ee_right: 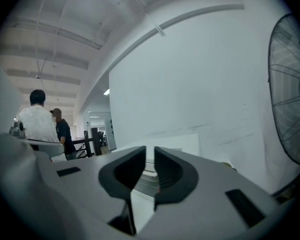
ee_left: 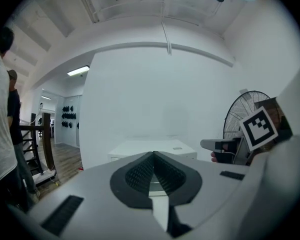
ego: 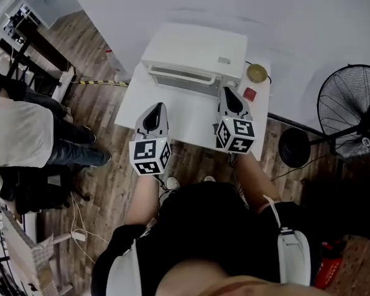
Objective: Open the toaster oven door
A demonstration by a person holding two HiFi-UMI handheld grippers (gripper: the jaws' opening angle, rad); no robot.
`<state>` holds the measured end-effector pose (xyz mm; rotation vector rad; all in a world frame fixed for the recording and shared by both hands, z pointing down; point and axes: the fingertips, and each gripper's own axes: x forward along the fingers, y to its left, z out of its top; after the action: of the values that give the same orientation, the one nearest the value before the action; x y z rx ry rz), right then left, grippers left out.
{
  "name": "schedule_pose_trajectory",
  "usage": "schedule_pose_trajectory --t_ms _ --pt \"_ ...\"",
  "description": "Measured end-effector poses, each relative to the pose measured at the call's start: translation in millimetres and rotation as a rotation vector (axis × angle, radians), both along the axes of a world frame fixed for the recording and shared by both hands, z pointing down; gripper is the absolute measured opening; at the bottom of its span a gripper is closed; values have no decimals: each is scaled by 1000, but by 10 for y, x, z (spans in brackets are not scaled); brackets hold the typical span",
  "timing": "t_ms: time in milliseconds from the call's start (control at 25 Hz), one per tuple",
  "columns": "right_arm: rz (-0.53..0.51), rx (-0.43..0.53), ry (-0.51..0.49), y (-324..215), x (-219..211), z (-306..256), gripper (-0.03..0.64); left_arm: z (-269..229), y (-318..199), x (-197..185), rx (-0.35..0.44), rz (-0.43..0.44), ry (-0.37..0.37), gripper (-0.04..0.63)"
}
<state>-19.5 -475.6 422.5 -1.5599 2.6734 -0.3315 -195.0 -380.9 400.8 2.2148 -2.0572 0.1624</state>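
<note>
Before toaster oven (ego: 194, 48), left gripper (ego: 158, 107), right gripper (ego: 227, 91).

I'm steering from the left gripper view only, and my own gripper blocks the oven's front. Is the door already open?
Observer: No. In the head view the door of the toaster oven looks shut.
Operator: Where is the right gripper?
Observer: The right gripper points at the oven's front right corner, close to it. I cannot tell whether it touches.
Operator: Anything beside the oven?
Observer: A round yellowish thing and a small red thing lie on the table to its right.
</note>
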Motion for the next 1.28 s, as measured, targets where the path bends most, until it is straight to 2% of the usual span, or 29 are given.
schedule_pose_trajectory --t_ms 40,80,240,480,920,1280 --pt "3 -20 -10 -25 -31 34 72 -6 -25 -26 0 11 -1 12" --pt "13 -41 -17 -50 -58 70 92 -10 -44 -53 0 21 -1 12" --pt "90 -113 4 -189 -149 215 92 11 -91 -192 -6 50 2 12" --pt "153 -230 35 -477 -296 491 92 53 -126 -345 -10 62 7 12" --pt "240 -346 129 -888 -358 904 94 140 -56 -651 -23 27 21 12" --pt "185 -377 135 -833 -385 963 94 191 -31 -775 -30 33 24 12"
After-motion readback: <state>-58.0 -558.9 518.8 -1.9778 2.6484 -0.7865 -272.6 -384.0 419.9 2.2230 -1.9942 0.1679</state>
